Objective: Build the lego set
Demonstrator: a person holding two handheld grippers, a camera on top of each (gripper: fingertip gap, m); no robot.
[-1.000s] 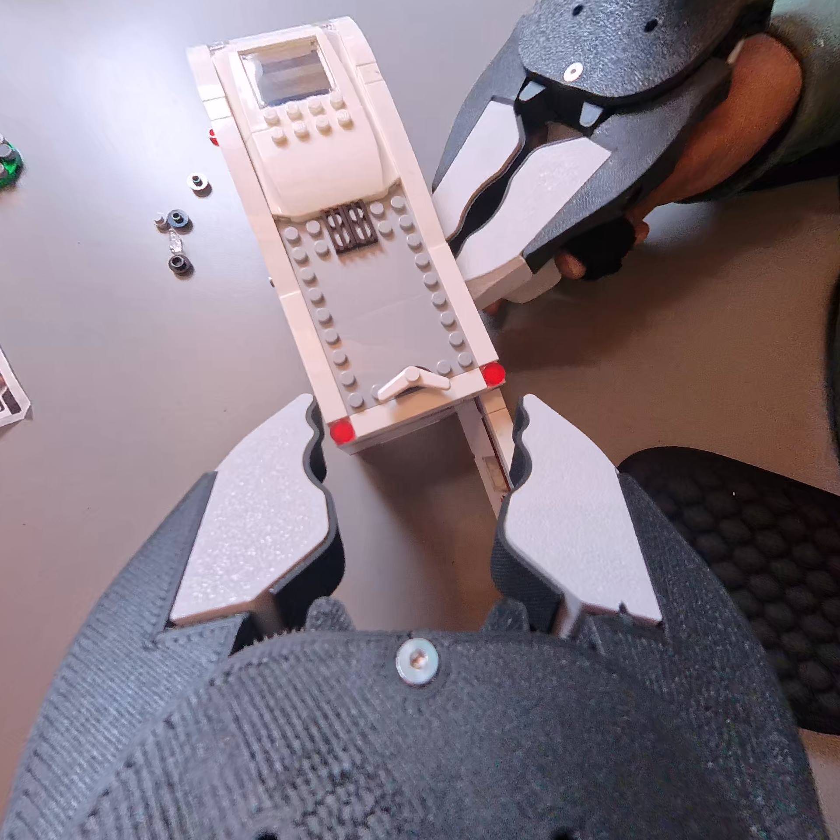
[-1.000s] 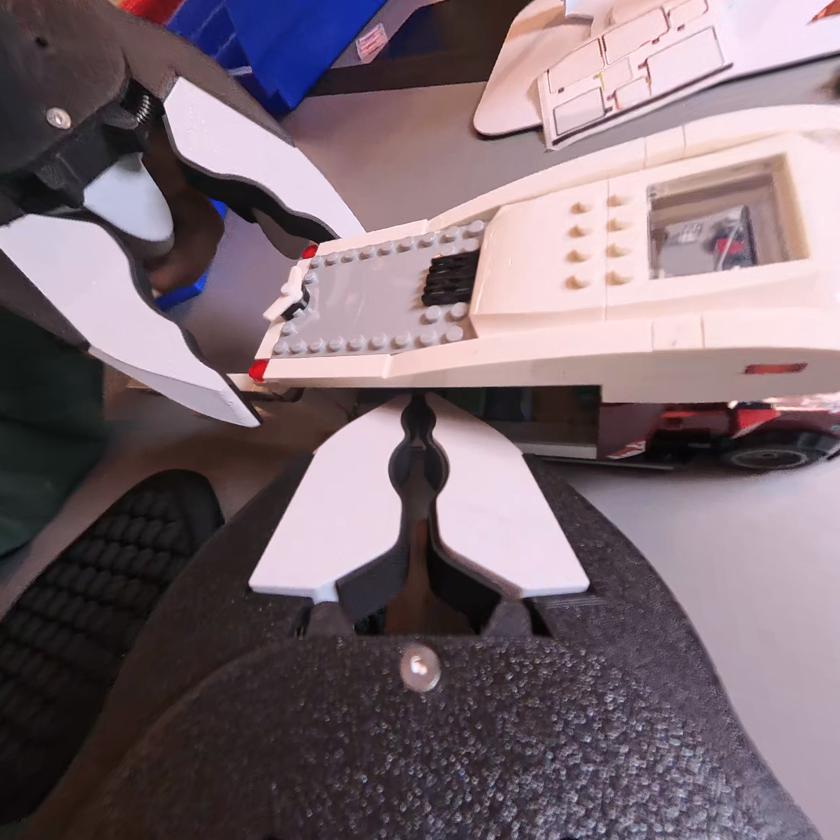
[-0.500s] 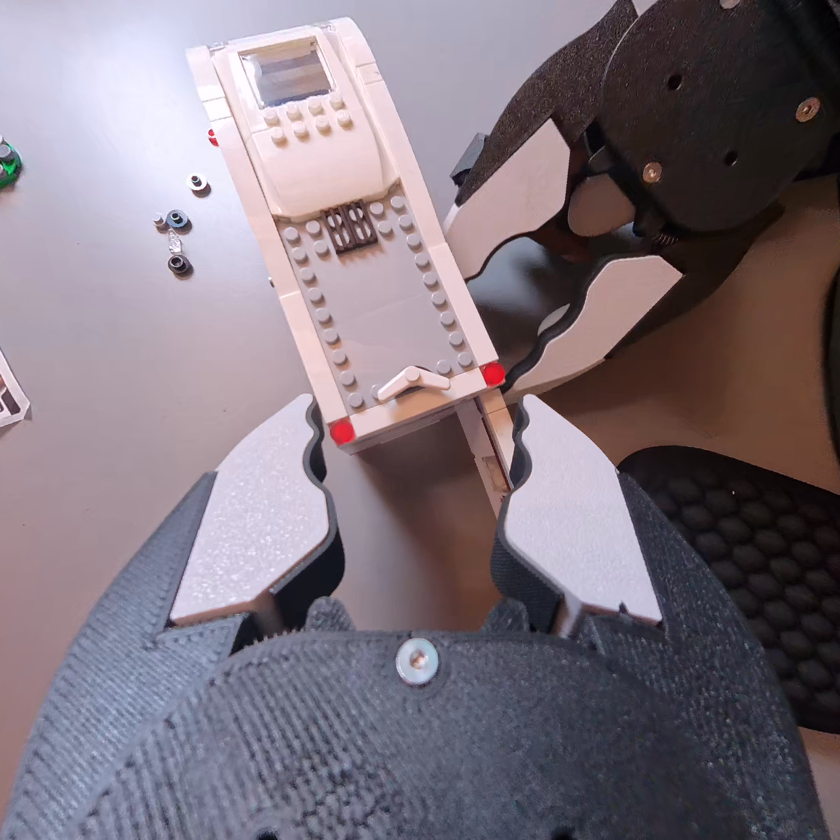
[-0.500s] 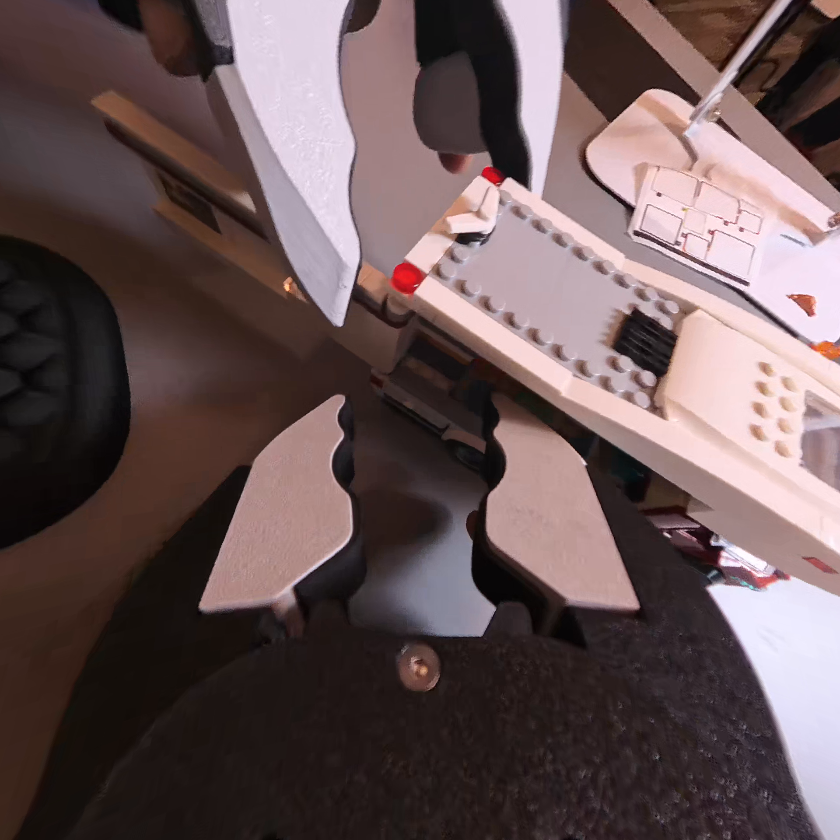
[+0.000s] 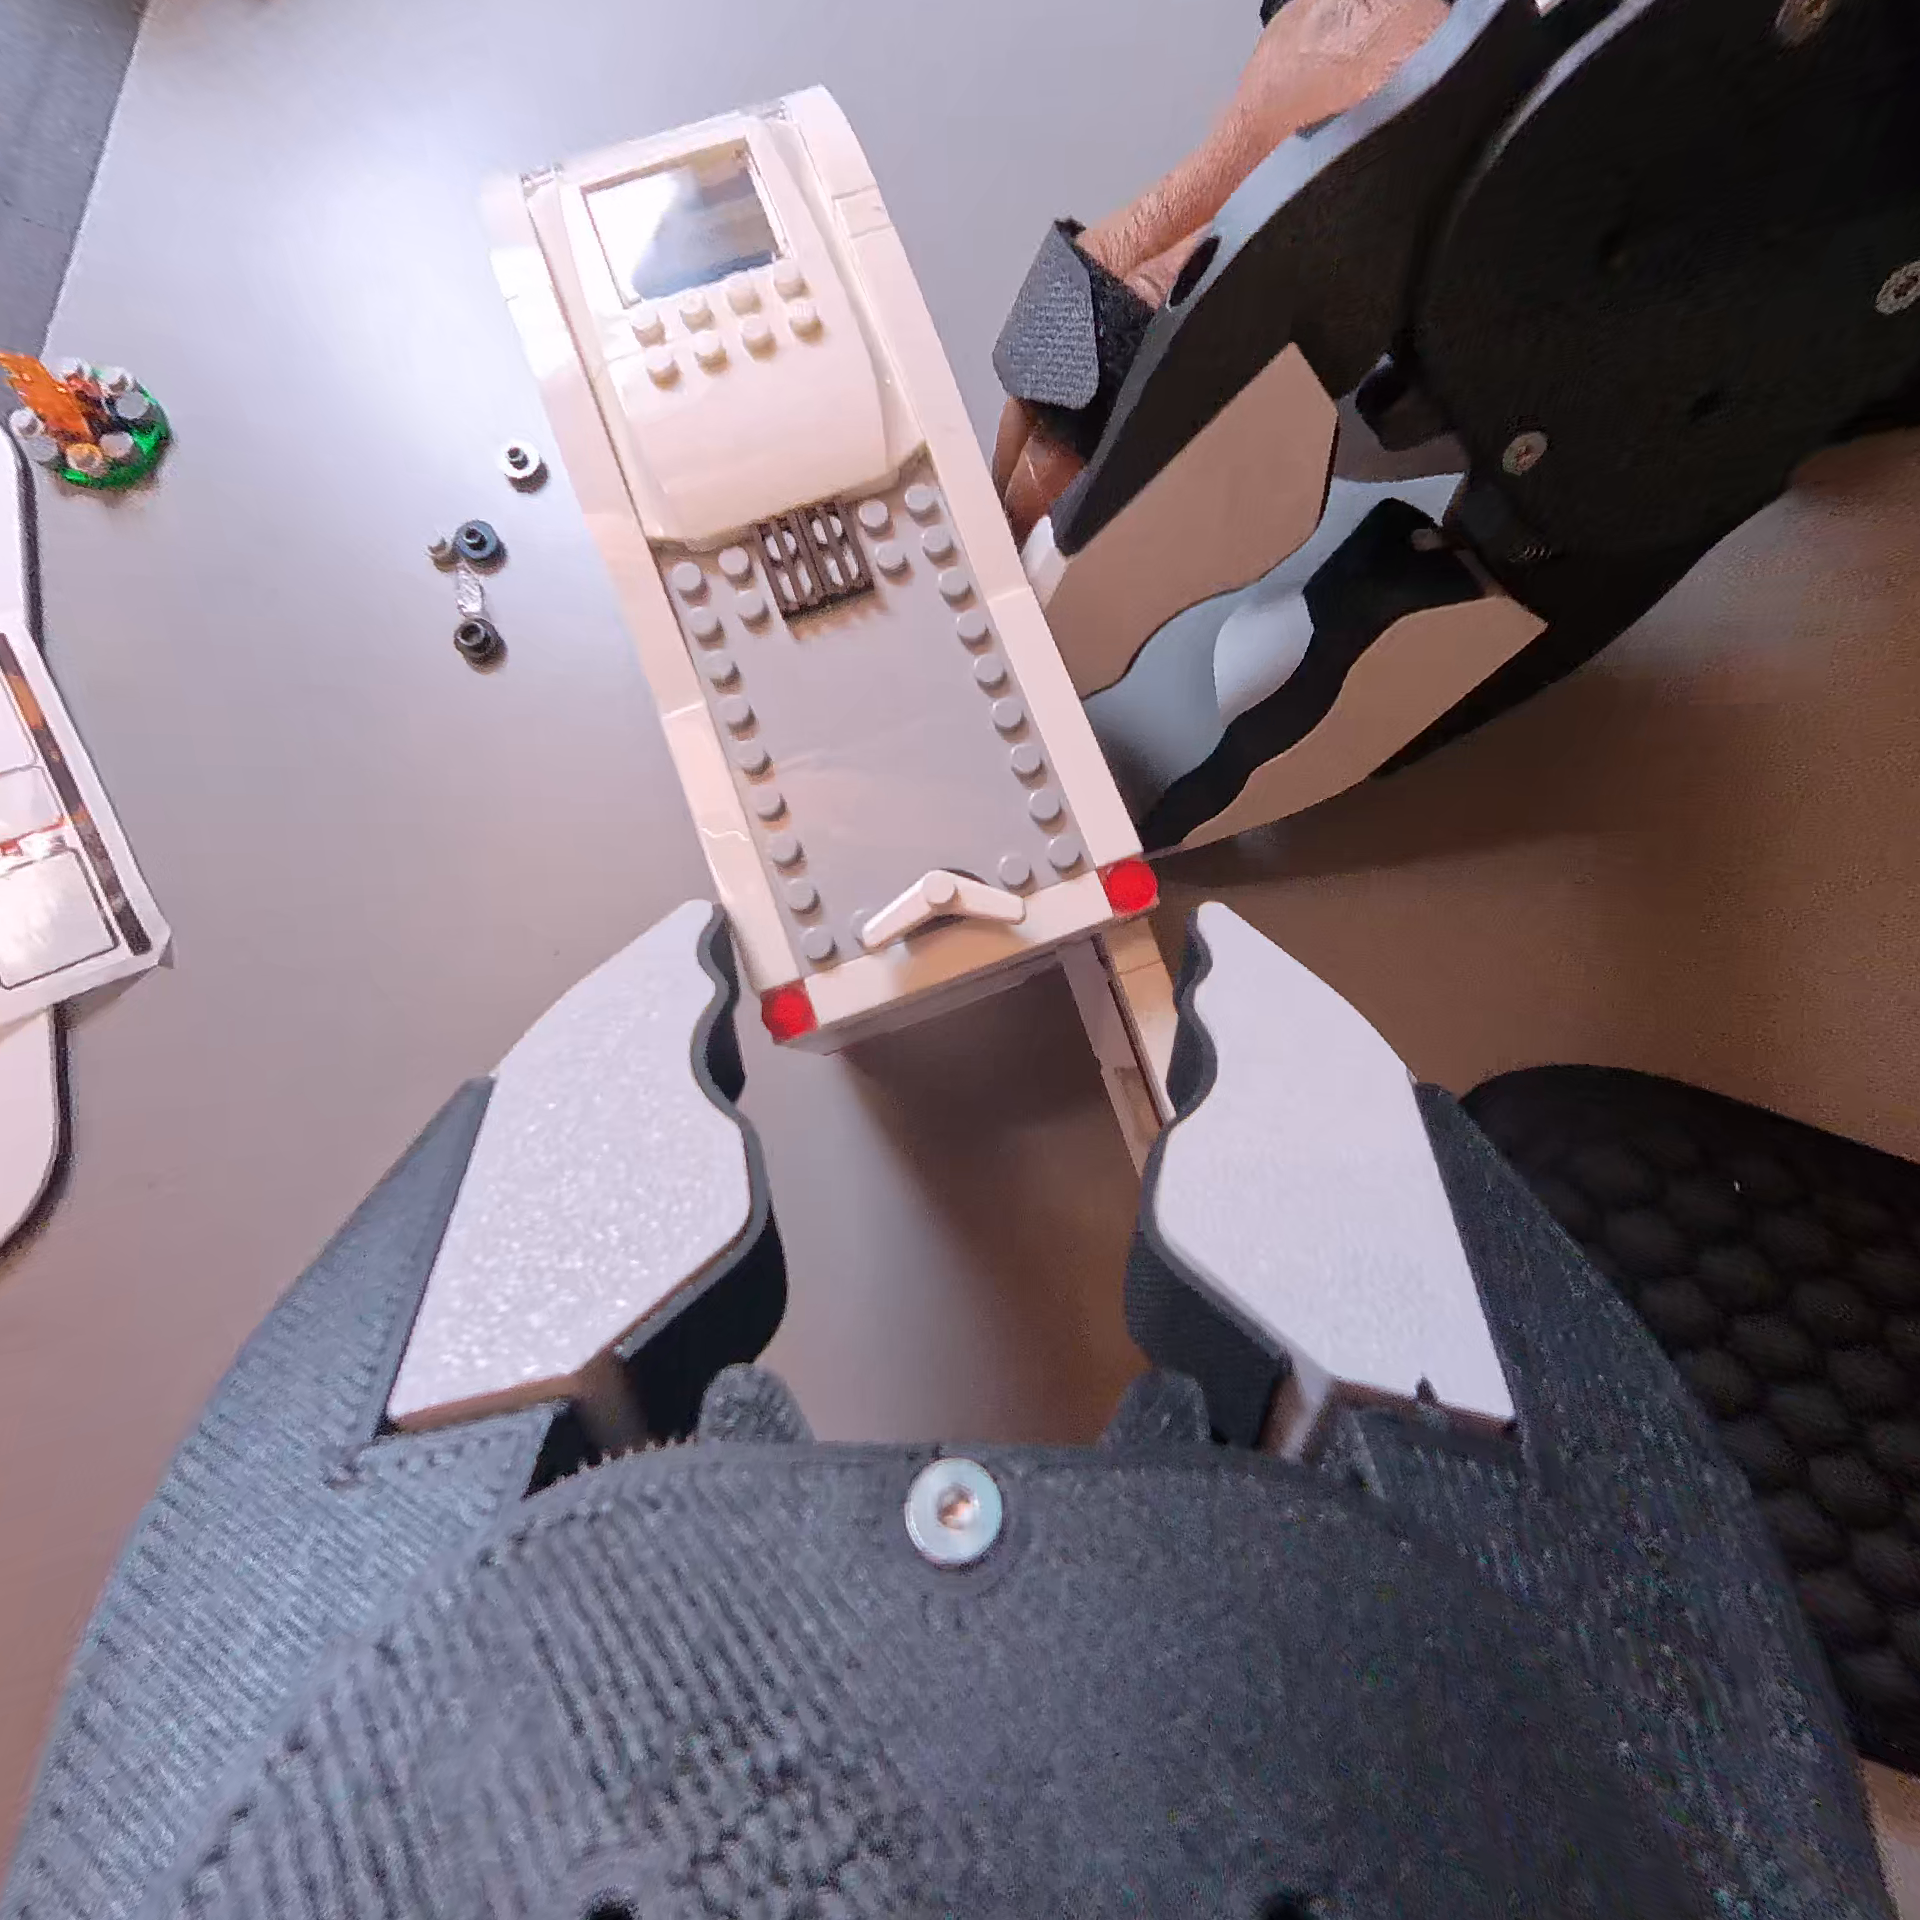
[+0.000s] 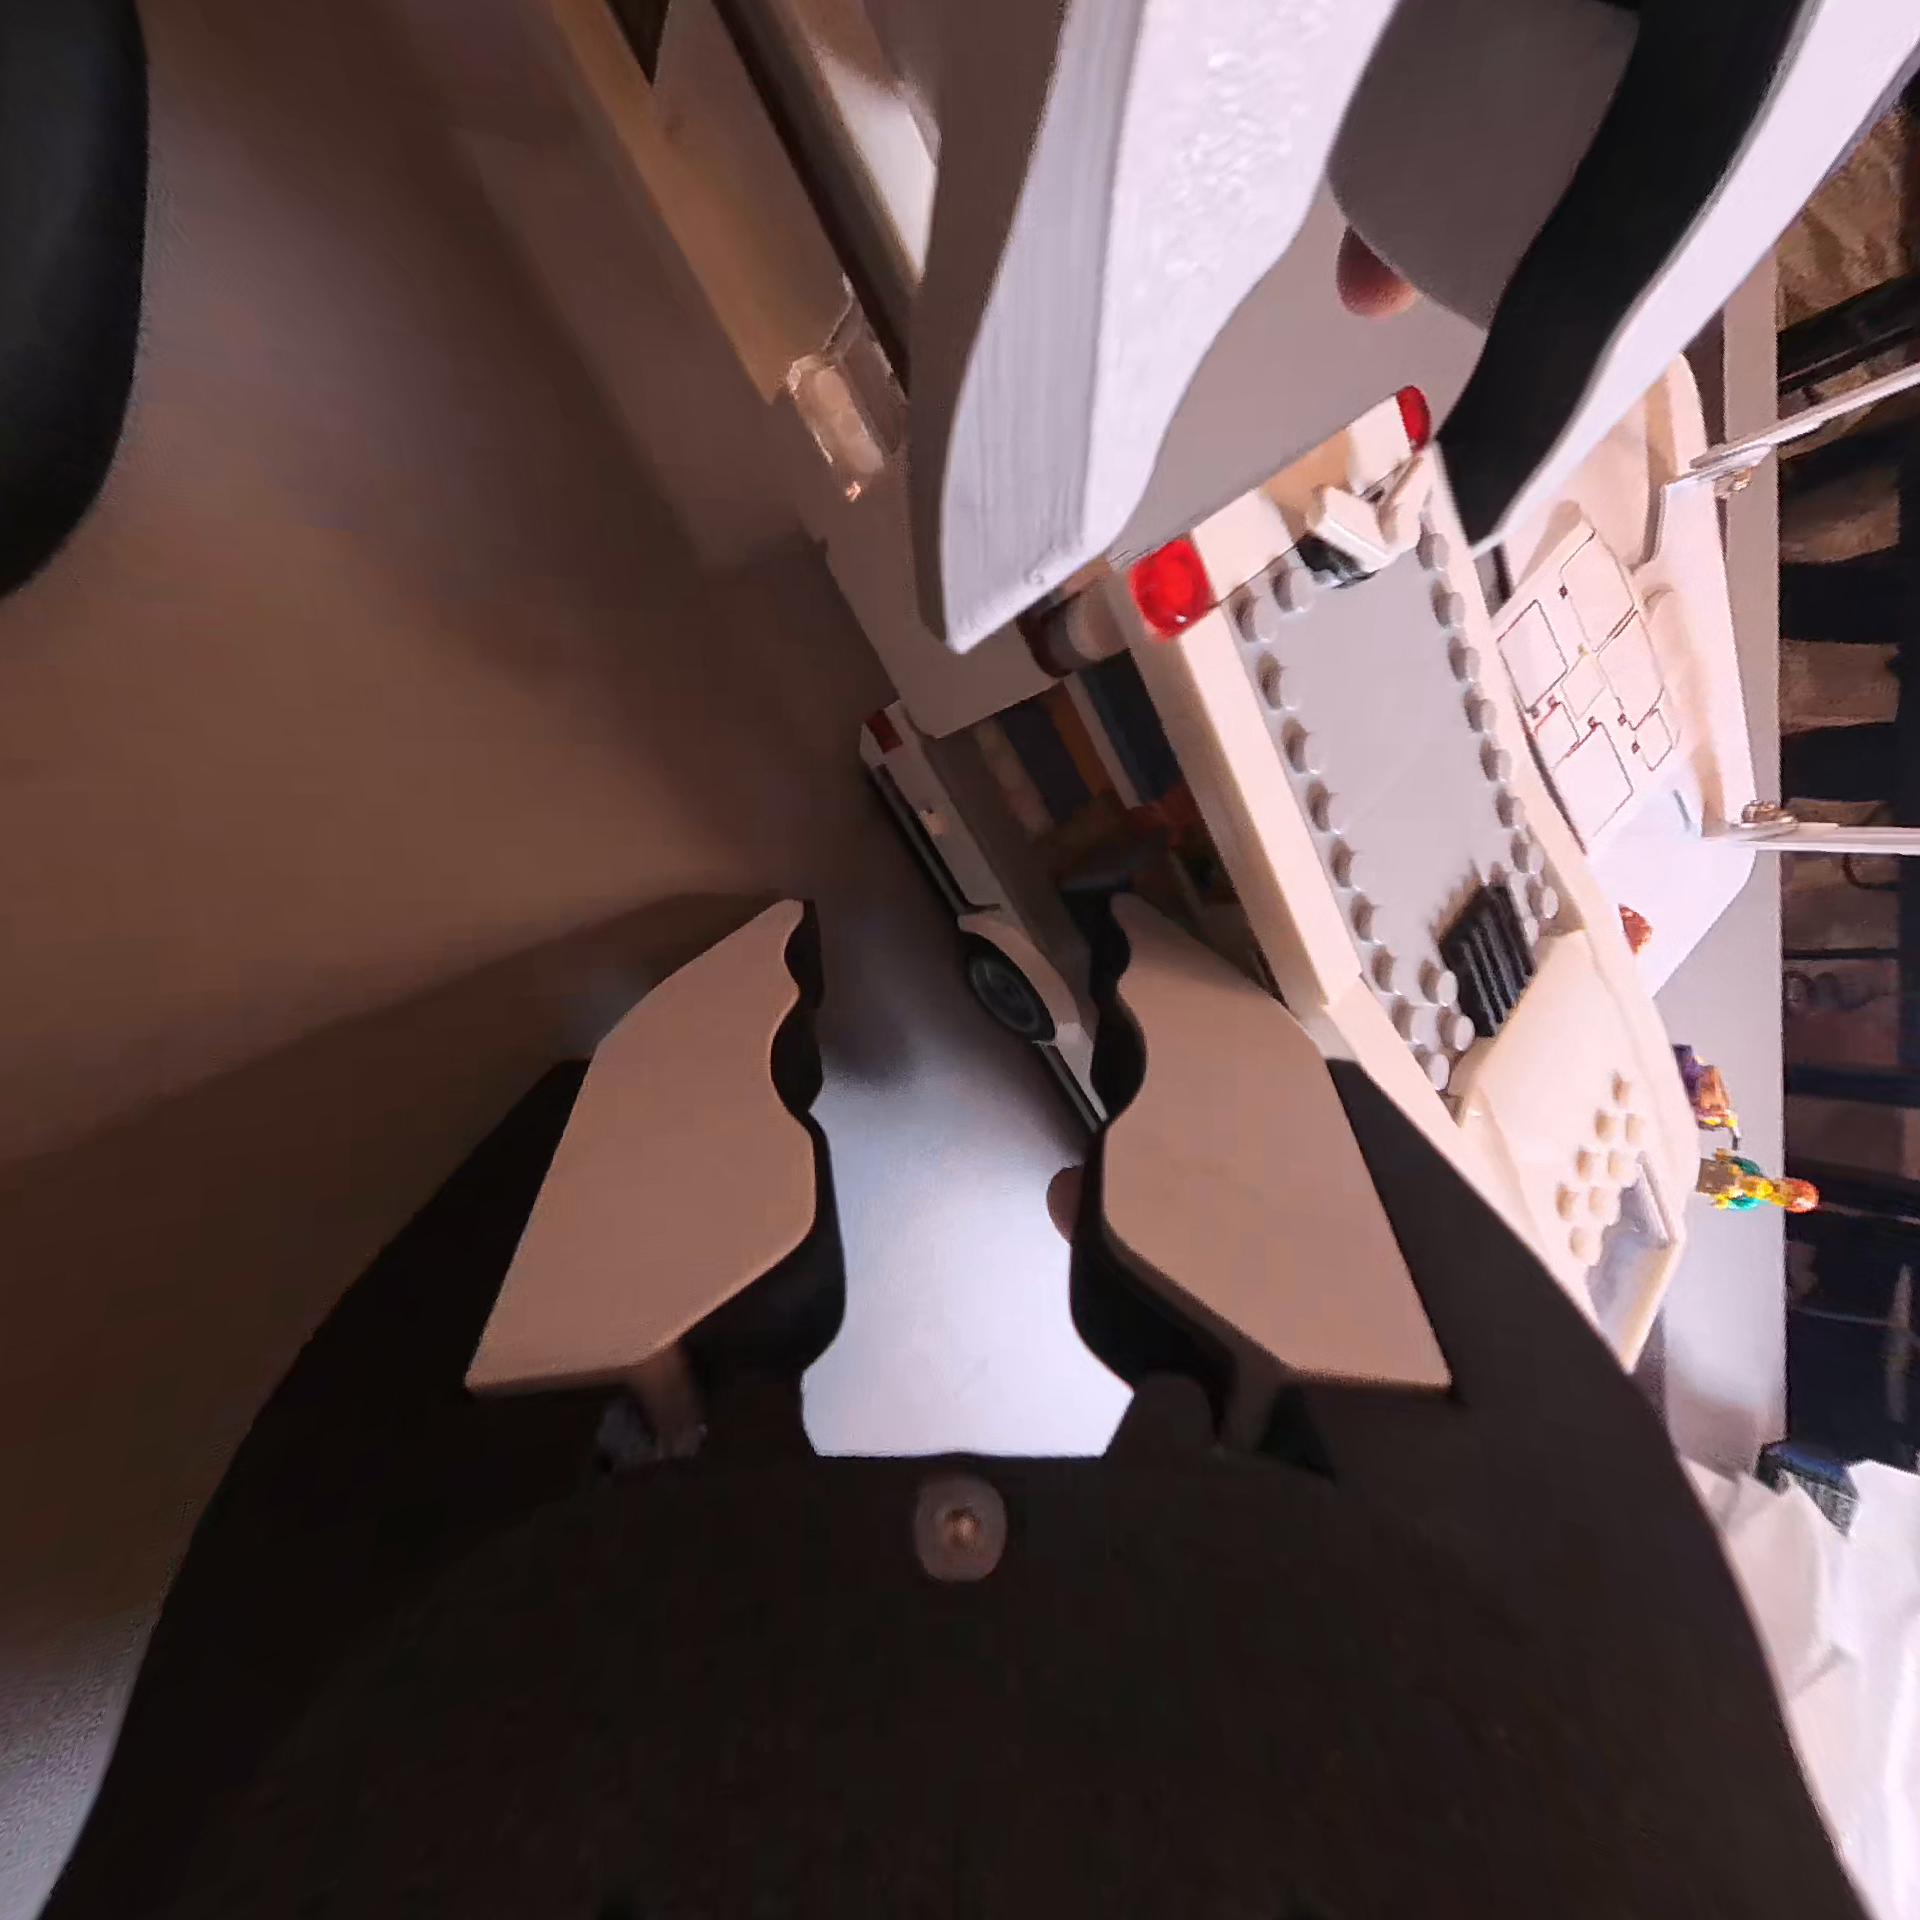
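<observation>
While spread wide over the grey tabletop (image 5: pixel 312 831):
Left gripper (image 5: pixel 956 997): fingers released, gripping nothing; rear end of the white brick-built vehicle with grey studded roof plate and red corner studs (image 5: pixel 852 665) lies just ahead between the fingertips; whether the pads touch it cannot be told.
Right gripper (image 6: pixel 956 935): fingers parted, closed on nothing; bare tabletop between them; tips at the vehicle's lower side, beside a small wheel (image 6: pixel 1003 992).
Right gripper seen from the left wrist (image 5: pixel 1195 748): at 2 o'clock of the vehicle, tips close beside its flank.
Vehicle: on the tabletop, roof raised at the rear, long axis toward 12 o'clock in the left view.
Small dark round studs (image 5: pixel 473 587): loose at 9 o'clock of the vehicle.
Green round studded piece (image 5: pixel 99 426): farther out at 9 o'clock.
White sticker sheet (image 5: pixel 52 831): at the left edge.
Black textured pad (image 5: pixel 1714 1351): at 4 o'clock.
</observation>
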